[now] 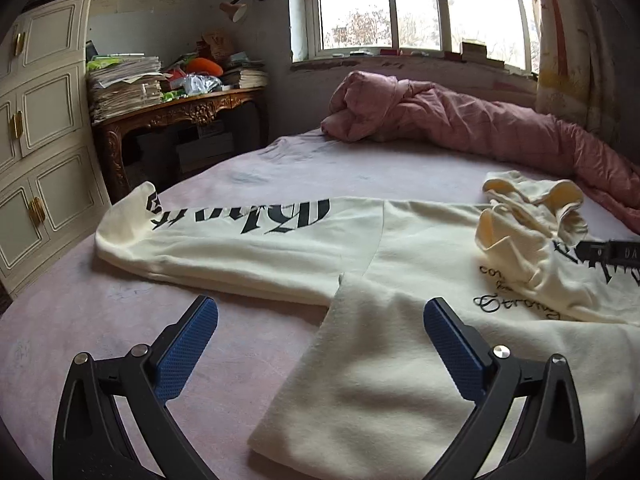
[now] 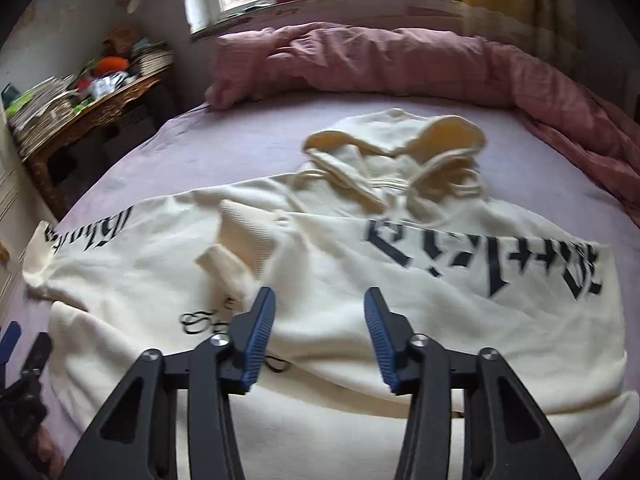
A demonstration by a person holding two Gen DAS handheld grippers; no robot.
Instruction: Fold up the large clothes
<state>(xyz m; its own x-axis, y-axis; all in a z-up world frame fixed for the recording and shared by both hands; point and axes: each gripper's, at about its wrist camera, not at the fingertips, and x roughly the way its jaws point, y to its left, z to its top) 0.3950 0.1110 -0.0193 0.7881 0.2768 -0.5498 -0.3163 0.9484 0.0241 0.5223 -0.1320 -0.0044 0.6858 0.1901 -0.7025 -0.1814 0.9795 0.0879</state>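
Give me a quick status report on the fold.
Left gripper open, right gripper open, both empty. Cream hoodie flat on bed, one sleeve still outstretched. Nothing in the way.

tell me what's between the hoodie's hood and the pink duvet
Only bare pink sheet lies between the hood and the duvet, clearest in the right wrist view.

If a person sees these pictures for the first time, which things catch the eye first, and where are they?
First is the cream hoodie with black lettering, spread across the pink bed sheet, its hood crumpled toward the window. One sleeve stretches out toward the white cabinet. Behind it, a rumpled pink duvet lies under the window, and both open tools, left and right, hover over the hoodie.
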